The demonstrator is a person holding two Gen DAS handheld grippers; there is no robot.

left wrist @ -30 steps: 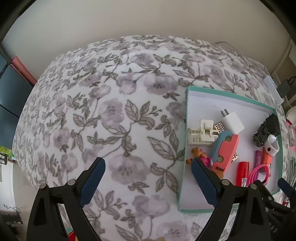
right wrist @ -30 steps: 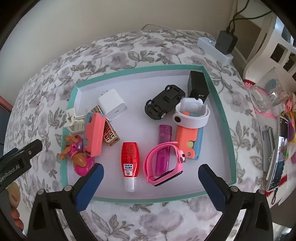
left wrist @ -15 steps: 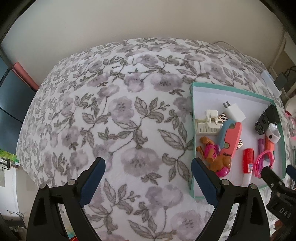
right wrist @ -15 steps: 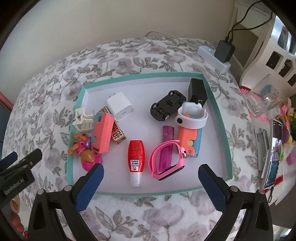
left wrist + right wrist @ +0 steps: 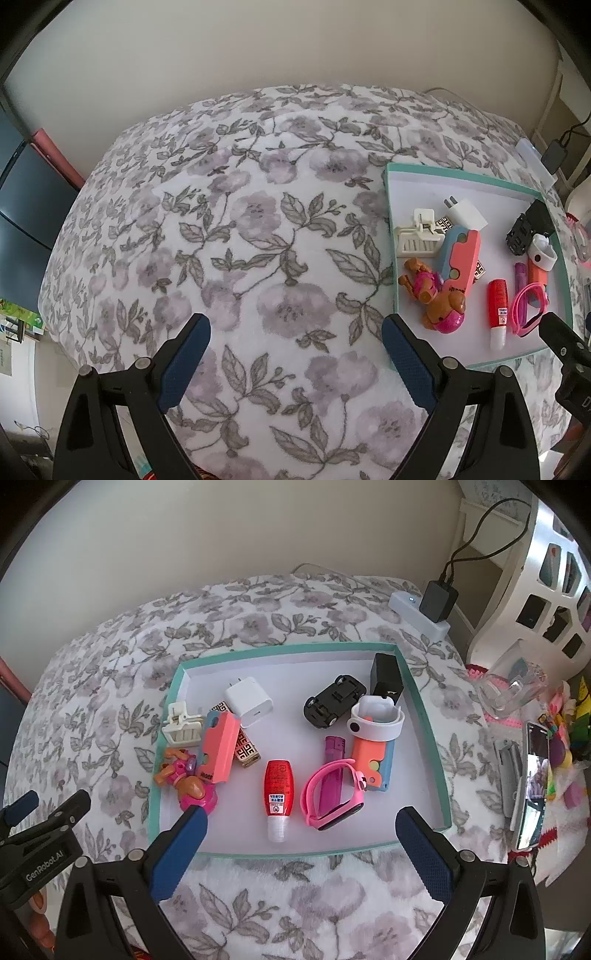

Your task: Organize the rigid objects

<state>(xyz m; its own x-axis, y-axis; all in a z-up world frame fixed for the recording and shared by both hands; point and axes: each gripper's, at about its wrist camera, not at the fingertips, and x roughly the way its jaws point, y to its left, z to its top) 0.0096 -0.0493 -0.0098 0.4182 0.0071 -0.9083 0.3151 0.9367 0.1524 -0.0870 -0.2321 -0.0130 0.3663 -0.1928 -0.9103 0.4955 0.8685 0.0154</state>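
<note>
Teal-rimmed tray (image 5: 424, 716) of small rigid items on floral blanket (image 5: 258, 258), red bottle (image 5: 279, 788) near its front edge, left tongs (image 5: 295, 343) released over blanket, right tongs (image 5: 301, 829) released above tray

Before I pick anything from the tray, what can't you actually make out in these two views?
- Patterned bar, right wrist view: mostly under the coral-and-blue case.
- Purple lighter: lower part behind the pink watch.
- Red bottle: label print too small.
- Tray, left wrist view: near right corner hidden by the right gripper.
</note>
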